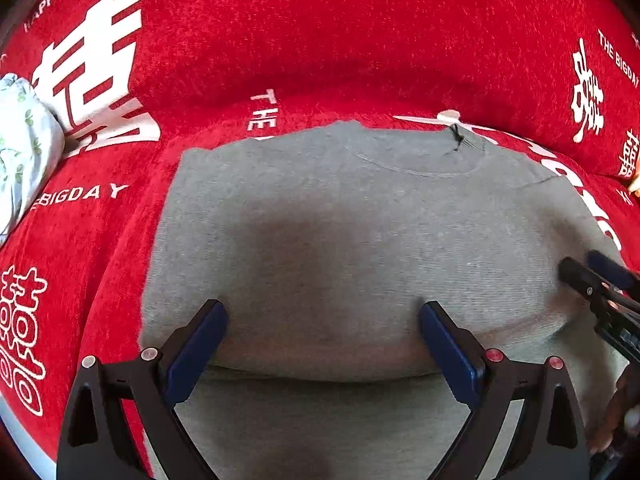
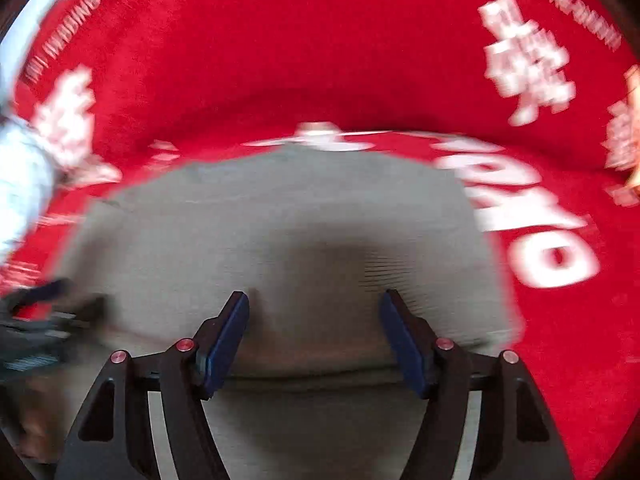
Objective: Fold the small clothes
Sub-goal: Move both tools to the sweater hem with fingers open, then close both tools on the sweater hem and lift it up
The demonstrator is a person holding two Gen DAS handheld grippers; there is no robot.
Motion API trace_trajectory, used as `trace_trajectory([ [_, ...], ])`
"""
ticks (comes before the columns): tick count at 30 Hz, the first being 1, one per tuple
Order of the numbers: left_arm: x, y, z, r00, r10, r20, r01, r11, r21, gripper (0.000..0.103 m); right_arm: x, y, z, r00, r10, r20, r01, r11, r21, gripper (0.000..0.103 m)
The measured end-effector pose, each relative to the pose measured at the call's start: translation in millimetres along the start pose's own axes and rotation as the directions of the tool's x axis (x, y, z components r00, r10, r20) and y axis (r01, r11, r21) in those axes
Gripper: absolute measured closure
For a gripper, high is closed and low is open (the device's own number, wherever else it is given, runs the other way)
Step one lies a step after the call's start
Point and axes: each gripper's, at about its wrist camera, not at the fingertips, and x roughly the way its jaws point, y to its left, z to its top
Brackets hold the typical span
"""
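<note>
A grey sweater point(image 1: 360, 232) lies flat on a red cover point(image 1: 320, 40) printed with white characters and lettering. Its round neckline, with a small dark tag, sits at the far edge, and its sides are straight, no sleeves showing. A fold edge runs across the near part of the sweater, just under the fingertips in both views, with more grey cloth lying below it toward the cameras.

The left gripper point(image 1: 322, 320) hangs over the sweater's near half with its jaws wide apart and nothing between them. The right gripper point(image 2: 314, 312) is likewise over the near part, jaws spread wide and empty; its view is blurred. In the left view the right gripper's dark fingers point(image 1: 592, 280) reach onto the sweater's right edge.

A pale, leaf-patterned cloth point(image 1: 24, 148) is bunched on the cover at far left, apart from the sweater. A small orange thing point(image 1: 634, 186) shows at the right edge, too little of it to tell.
</note>
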Motion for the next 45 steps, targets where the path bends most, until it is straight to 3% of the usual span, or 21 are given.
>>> trace_trajectory([
  [2,-6,3,1,1.0,-0.01,0.003,0.01,1.0,-0.03,0.005,-7,-5,0,1.0,-0.021,0.021,0.021,1.0,0.007,0.031],
  [7,-25,-12,-15,0.998,-0.051,0.025,0.051,0.999,-0.015,0.005,-38,17,-25,0.993,0.101,0.065,-0.094,0.99,-0.109,0.023],
  [11,-25,-20,-47,0.999,-0.039,-0.006,0.039,0.999,0.009,0.005,-25,32,-60,0.995,0.103,-0.007,-0.103,0.985,-0.135,0.021],
  [12,-24,-21,-53,1.0,-0.024,-0.007,0.024,1.0,0.019,0.005,-29,34,-65,0.995,0.093,0.041,-0.086,0.987,-0.134,0.018],
  [13,-29,-24,-61,1.0,-0.002,0.028,0.001,0.999,0.045,0.005,-33,35,-72,0.993,0.087,0.073,-0.077,0.988,-0.133,0.008],
  [18,-43,-21,-80,1.0,-0.01,0.022,0.009,0.999,0.042,0.005,-45,34,-92,0.993,0.105,0.062,-0.097,0.988,-0.117,0.001],
  [34,-73,-16,-143,0.996,0.0,0.09,-0.002,1.0,0.03,0.001,-82,28,-155,0.989,0.098,0.114,-0.078,0.982,-0.171,0.001],
  [43,-94,-7,-202,0.991,-0.026,0.131,0.022,0.999,0.035,0.001,-105,17,-208,0.985,0.096,0.143,-0.063,0.973,-0.221,0.001],
  [45,-94,-4,-214,0.994,-0.034,0.105,0.032,0.999,0.019,0.001,-109,17,-217,0.986,0.08,0.145,-0.043,0.969,-0.242,0.0],
])
